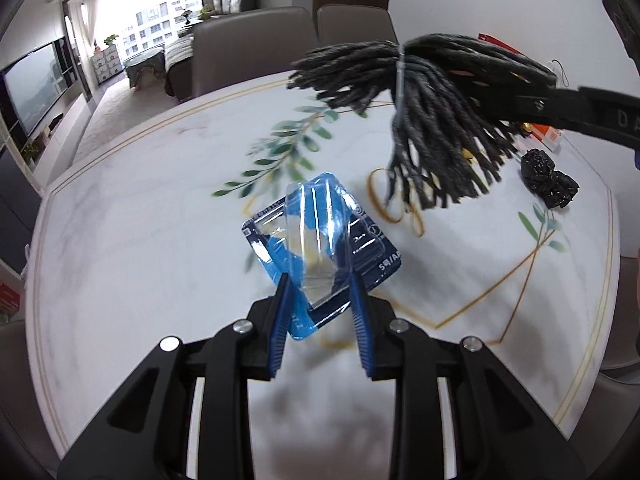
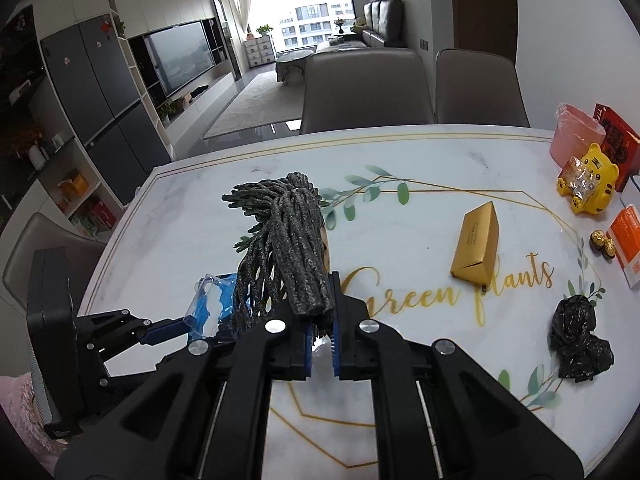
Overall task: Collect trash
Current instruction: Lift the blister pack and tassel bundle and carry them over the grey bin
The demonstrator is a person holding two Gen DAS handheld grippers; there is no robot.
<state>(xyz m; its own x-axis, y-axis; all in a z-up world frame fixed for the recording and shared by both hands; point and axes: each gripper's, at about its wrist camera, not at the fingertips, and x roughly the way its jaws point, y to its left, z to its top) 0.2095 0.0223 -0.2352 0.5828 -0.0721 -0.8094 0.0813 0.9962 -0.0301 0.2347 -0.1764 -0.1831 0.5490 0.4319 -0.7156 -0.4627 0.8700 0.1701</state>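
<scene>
My left gripper (image 1: 319,280) is shut on a clear and blue plastic blister pack (image 1: 320,232) and holds it above the white marble table (image 1: 140,248). My right gripper (image 2: 322,300) is shut on a dark grey bundle of yarn-like strands (image 2: 286,248), lifted above the table. The bundle (image 1: 424,112) hangs at the upper right of the left wrist view. The blister pack (image 2: 210,304) and the left gripper (image 2: 168,330) show at the lower left of the right wrist view. A crumpled black plastic bag (image 2: 580,344) lies on the table at the right; it also shows in the left wrist view (image 1: 550,178).
A gold box (image 2: 478,246) lies mid-table. At the right edge stand a yellow tiger figure (image 2: 592,180), a pink container (image 2: 576,136), a red box (image 2: 618,144), an orange packet (image 2: 630,242) and two gold-wrapped sweets (image 2: 602,242). Grey chairs (image 2: 366,92) stand behind the table.
</scene>
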